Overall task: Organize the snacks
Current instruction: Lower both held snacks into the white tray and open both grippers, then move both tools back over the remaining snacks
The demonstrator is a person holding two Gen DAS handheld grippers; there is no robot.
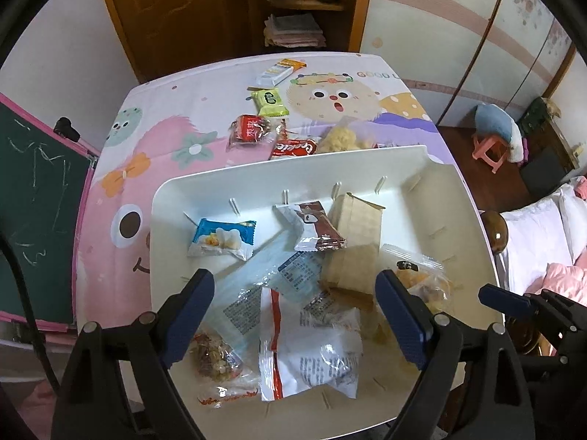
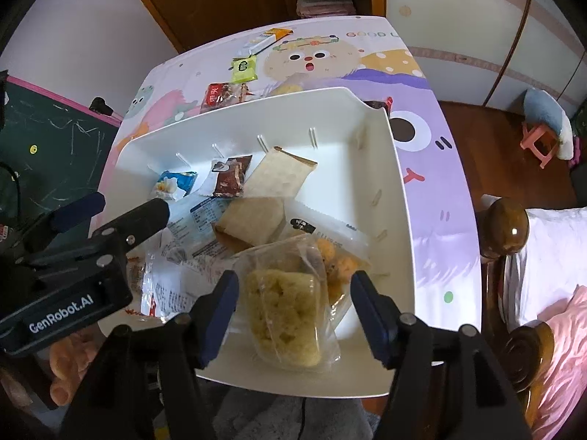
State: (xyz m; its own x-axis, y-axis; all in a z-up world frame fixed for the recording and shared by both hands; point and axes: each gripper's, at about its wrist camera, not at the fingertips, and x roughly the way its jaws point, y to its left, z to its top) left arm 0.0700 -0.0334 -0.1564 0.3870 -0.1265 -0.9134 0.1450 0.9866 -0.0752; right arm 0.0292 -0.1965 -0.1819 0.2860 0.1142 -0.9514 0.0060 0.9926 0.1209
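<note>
In white rectangular plastic bin (image 2: pixel 398 198) on cartoon-print tablecloth (image 1: pixel 154 146): clear-wrapped yellow crumbly cake (image 2: pixel 284 315) between spread right gripper (image 2: pixel 291 315) fingers, untouched; left gripper (image 1: pixel 293 315) spread wide over white-and-red snack packet (image 1: pixel 304 348), holding nothing.

1. Left tool (image 1: pixel 295 317): pointed steeply down, jaws spread wide, nothing pressed betw. the blue pads (image 1: pixel 190 315); they hang apart, clear of what lies under them.
2. Right tool (image 2: pixel 293 315): also pointed steeply down, jaws partly apart. Pads (image 2: pixel 220 315) stand either side of a clear-wrapped cake but gaps show on both sides, so no squeeze on it.
3. In right wrist view the left tool shows at lower left, black body w/ white lettering, one blue pad and one dark finger tip stretched toward centre.
4. Fingers of the person's hand (image 2: pixel 64 370) visible under that left tool body, curled round the grip.
</note>
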